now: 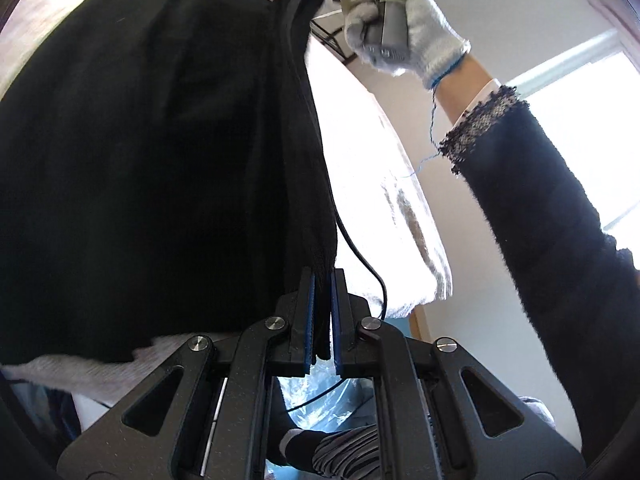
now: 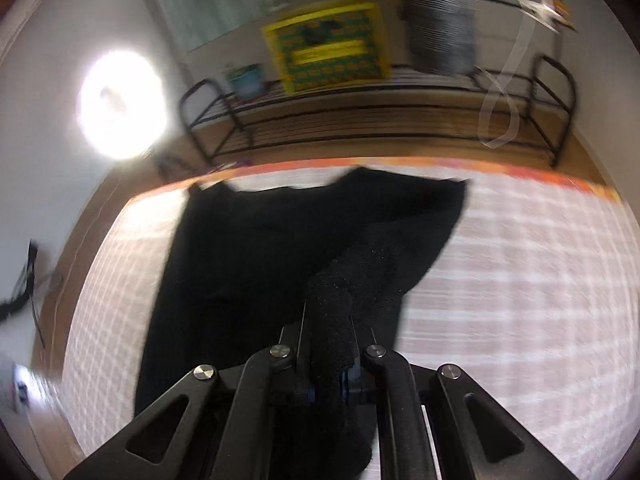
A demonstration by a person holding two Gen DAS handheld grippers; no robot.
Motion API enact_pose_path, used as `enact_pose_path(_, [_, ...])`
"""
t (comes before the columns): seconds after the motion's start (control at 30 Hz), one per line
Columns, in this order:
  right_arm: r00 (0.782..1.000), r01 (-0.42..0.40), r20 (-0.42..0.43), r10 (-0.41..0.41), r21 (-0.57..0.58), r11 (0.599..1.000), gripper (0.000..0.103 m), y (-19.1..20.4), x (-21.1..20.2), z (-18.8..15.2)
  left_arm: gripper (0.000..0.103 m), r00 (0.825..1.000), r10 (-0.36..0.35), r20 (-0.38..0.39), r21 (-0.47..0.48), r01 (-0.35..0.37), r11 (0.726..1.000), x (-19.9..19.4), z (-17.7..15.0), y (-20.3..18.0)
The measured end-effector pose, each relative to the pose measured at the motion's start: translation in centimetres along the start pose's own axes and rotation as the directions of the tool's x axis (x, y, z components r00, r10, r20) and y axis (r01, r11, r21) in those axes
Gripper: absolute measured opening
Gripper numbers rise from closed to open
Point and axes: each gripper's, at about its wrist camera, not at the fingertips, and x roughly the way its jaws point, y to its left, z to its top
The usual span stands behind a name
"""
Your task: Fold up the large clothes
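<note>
Between the blue pads of your left claw [image 1: 322, 280] a thick edge of the black garment [image 1: 152, 168] is pinched tight, several dark layers squeezed together with the jaws almost fully closed on them. From that grip the cloth rises as a taut band up and away to your right hand [image 1: 404, 36], which wears a pale knit glove and grips the handle of the other tool near the top of the left wrist view. Your dark sleeve [image 1: 560, 240] crosses the right side of that view. To the left of the band, the bulk of the garment spreads as a wide dark sheet that fills most of the frame. A white towel-like cloth [image 1: 384, 200] lies beyond it, brightly lit, and a thin black cable [image 1: 360, 256] curves down past the claw.

Your right claw [image 2: 328, 320] is likewise clamped shut on the garment: a fuzzy black fold bulges up between its jaws and hides the fingertips. Beyond it the rest of the garment [image 2: 260, 240] drapes onto the bed [image 2: 520, 280], whose cover is a pale checked pattern with an orange border along the far edge. The far end of the cloth reaches almost to that border. Past the bed stands a low black wire rack [image 2: 380, 120] on the wooden floor, blurred.
</note>
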Motion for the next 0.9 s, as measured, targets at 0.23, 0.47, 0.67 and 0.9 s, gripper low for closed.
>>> enact_pose_path(0.23, [0.991, 0.068, -0.093, -0.092, -0.236, 0.969, 0.005, 10.1, 7.4, -1.3, 0.005, 1.0, 0.01, 0.009, -0.042, -0.01, 0.999, -0.4, 0.0, 1.6])
enact_pose_path(0.47, [0.992, -0.042, -0.124, 0.015, -0.215, 0.976, 0.02, 8.8, 7.6, -1.5, 0.005, 1.0, 0.02, 0.009, -0.025, -0.02, 0.999, -0.4, -0.2, 1.4])
enact_pose_path(0.67, [0.961, -0.276, 0.01, 0.277, -0.049, 0.96, 0.057, 3.0, 1.4, 0.1, 0.005, 0.999, 0.036, 0.01, -0.01, -0.035, 0.999, 0.3, -0.5, 1.1])
enact_pose_path(0.9, [0.965, -0.263, 0.087, 0.249, 0.325, 0.908, 0.056, -6.3, 3.1, 3.1, 0.005, 1.0, 0.024, -0.002, -0.022, -0.024, 0.999, 1.0, -0.5, 1.3])
